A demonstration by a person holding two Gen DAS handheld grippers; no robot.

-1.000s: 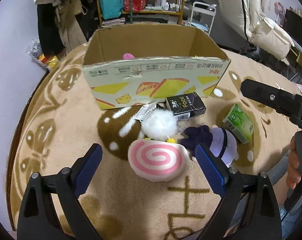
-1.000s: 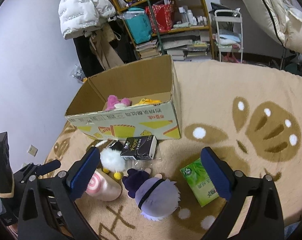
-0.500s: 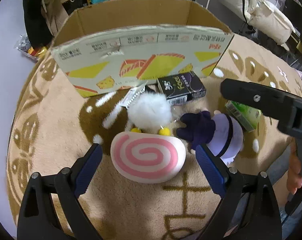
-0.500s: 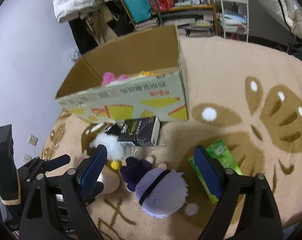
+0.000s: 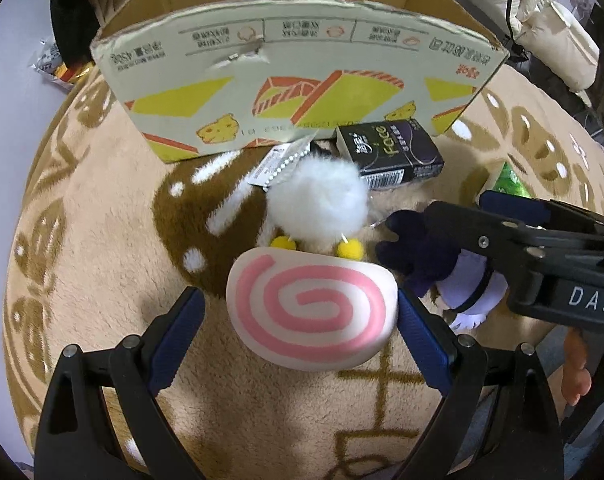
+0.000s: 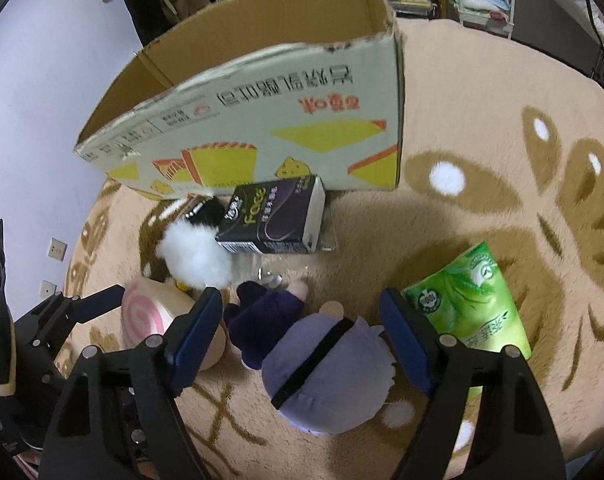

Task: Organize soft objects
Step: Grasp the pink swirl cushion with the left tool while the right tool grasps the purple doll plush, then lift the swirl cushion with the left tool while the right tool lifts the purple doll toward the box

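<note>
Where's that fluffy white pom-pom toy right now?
The white pom-pom toy lies on the rug before the cardboard box, between the pink swirl cushion and black tissue pack.

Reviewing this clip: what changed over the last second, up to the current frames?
Both tongs came down and forward toward the toys. The left tongs now straddle the pink-and-white spiral plush cushion, open, not yet closed. The right tongs straddle the lavender-haired plush doll in dark purple, also open. The cushion, doll, white fluffy pompom, black tissue pack and printed cardboard box stayed put.
</note>
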